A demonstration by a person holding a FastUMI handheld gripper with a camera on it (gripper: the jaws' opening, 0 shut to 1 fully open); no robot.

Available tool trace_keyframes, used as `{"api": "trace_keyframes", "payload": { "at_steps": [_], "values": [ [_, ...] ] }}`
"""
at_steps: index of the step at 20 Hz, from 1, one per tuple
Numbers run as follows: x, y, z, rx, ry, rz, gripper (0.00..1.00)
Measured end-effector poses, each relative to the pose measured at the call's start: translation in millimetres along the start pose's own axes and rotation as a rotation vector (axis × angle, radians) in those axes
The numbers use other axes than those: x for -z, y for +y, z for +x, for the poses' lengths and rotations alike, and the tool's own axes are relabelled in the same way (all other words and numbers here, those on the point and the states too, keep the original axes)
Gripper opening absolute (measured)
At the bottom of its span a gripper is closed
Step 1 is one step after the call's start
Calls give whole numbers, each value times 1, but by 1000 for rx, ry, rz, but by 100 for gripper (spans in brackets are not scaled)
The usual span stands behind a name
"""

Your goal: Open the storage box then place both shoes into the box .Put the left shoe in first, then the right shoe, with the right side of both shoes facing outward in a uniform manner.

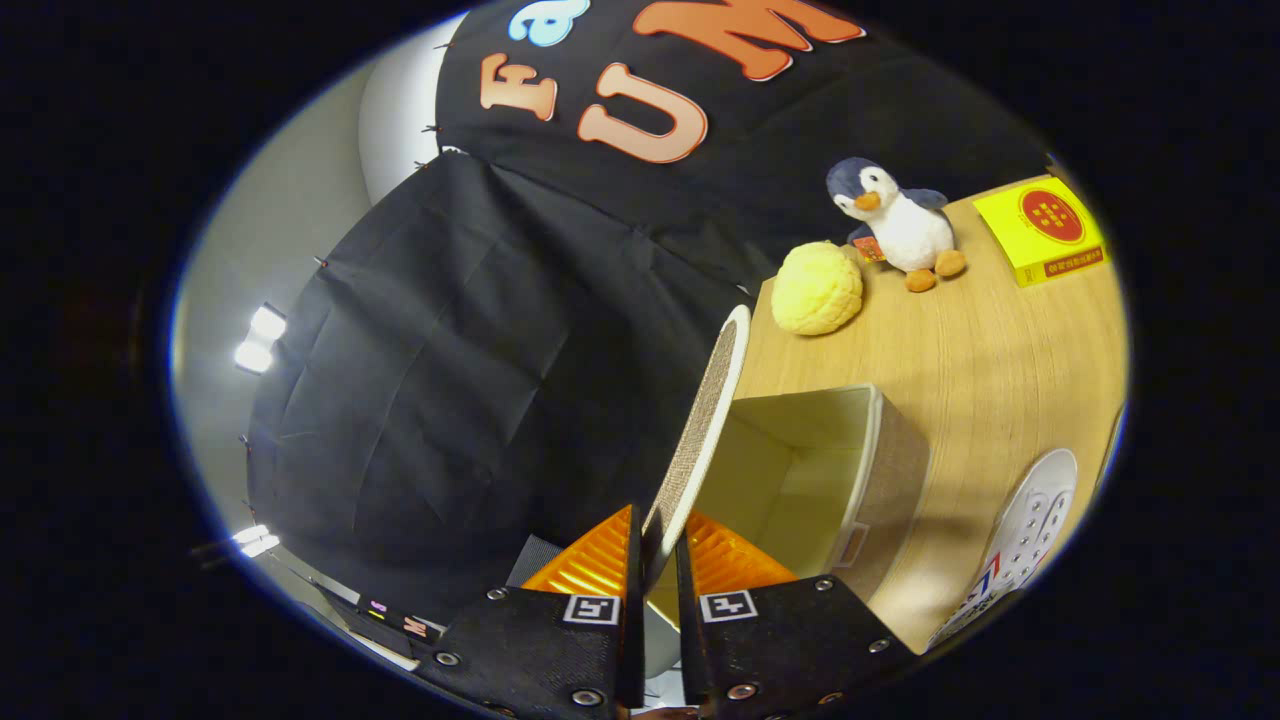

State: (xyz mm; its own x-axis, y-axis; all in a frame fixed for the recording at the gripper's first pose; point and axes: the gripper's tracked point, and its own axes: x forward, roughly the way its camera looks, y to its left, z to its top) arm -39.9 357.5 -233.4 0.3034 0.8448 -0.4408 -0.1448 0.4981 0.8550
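I have the hand-held gripper (660,550) clamped on the lid (705,420) of the storage box (880,470); both fingers press the lid's near edge from either side, and the lid stands raised on edge, running away from the fingertips. Its woven face and pale rim show. Just ahead of the fingers and to their right sits the box itself, open, its pale inside bare as far as I can see, with a fabric-textured outer wall. It rests on the wooden table (1000,370). Further right of the fingers, near the box, lies one white shoe (1030,540) with laces and a red-and-blue mark on its side; I cannot tell whether it is the left or the right one. Beyond the box, well ahead of the fingers, I see a yellow round bun-shaped toy (817,288), a plush penguin (900,225) just beside it, and a yellow carton (1042,228) further right.
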Motion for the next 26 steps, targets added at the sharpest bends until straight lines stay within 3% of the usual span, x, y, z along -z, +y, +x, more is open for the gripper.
{"api": "trace_keyframes", "payload": {
  "at_steps": [2, 12, 18, 26],
  "values": [
    [1, 7, 8, 34, 43, -33, 15],
    [-6, 90, 75, -53, 74, -129, 17],
    [5, 122, 130, -62, 101, -170, 19],
    [27, 136, 191, -8, 140, -185, 19]
  ]
}}
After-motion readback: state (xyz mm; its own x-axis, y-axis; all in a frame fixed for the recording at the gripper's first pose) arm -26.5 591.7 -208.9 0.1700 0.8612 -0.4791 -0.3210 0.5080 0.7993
